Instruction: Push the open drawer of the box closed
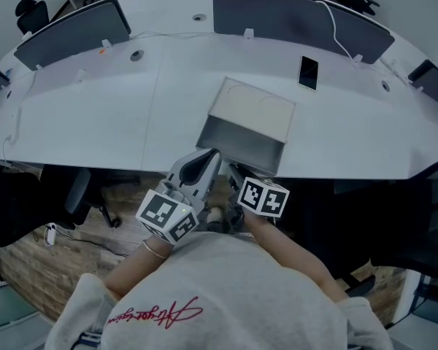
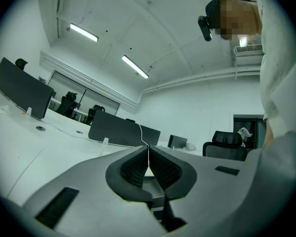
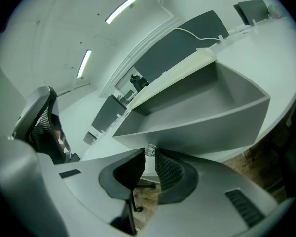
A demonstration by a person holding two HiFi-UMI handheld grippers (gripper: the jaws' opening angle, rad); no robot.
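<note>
A box with a cream top (image 1: 252,110) stands on the white desk (image 1: 95,115), and its grey drawer (image 1: 242,144) is pulled out toward me over the desk's near edge. In the right gripper view the drawer (image 3: 197,112) fills the middle, with a small clear knob (image 3: 149,150) on its front. My right gripper (image 3: 149,153) has its jaw tips closed on that knob; it shows in the head view (image 1: 235,172) just below the drawer front. My left gripper (image 1: 206,160) is beside it at the drawer's left corner, shut (image 2: 148,150) with nothing between its pads.
A dark phone (image 1: 308,71) lies on the desk behind the box at the right. Grey partition screens (image 1: 299,17) (image 1: 73,31) stand along the far side. A black office chair (image 1: 416,224) sits under the desk at the right, another (image 1: 77,192) at the left.
</note>
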